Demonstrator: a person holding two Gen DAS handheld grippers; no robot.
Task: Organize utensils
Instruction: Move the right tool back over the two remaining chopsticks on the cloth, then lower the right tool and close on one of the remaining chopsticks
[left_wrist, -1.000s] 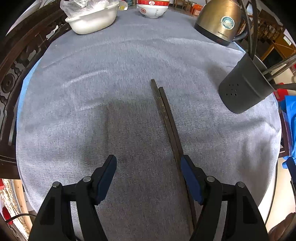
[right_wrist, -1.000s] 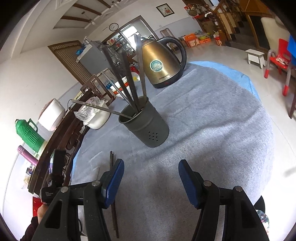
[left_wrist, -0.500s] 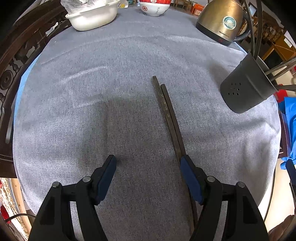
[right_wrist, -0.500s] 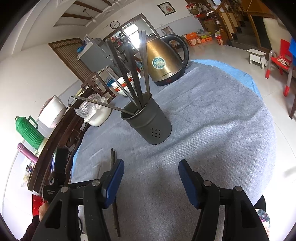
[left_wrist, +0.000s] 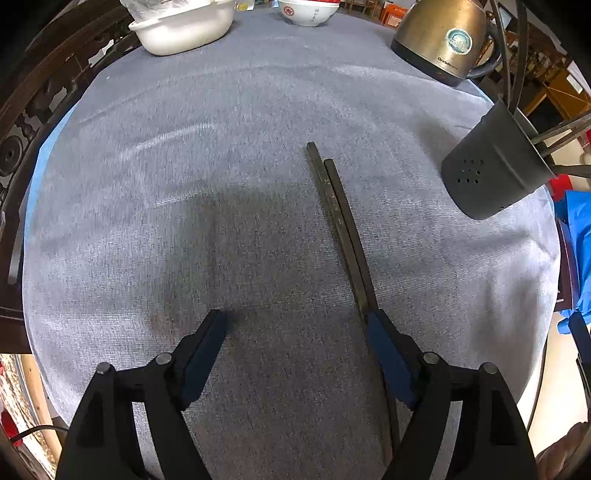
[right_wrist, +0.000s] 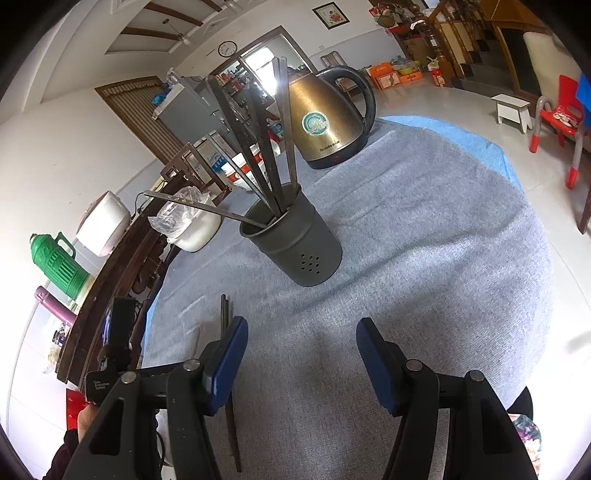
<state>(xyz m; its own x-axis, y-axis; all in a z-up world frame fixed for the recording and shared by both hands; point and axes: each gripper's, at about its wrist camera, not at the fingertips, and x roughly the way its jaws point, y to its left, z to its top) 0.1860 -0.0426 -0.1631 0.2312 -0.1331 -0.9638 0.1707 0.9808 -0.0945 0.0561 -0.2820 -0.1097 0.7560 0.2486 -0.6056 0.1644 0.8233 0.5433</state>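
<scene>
Both claws released, holding nothing. Pair of dark, square-section chopsticks (left_wrist: 341, 225) lies flat on grey-clothed desk (left_wrist: 184, 184), under my left claw (left_wrist: 295, 325), off-centre. Dark perforated cylindrical holder (right_wrist: 295, 243) near. I should centre, lower, pinch both together.

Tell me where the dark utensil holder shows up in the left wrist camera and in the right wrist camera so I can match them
Left wrist view: the utensil holder sits at the right edge, upper half, tilted by the lens, right of the loose chopsticks.
Right wrist view: the utensil holder stands near the centre, above the right gripper, with chopsticks in it.
Shared landmark: the brass kettle behind the holder.
</scene>
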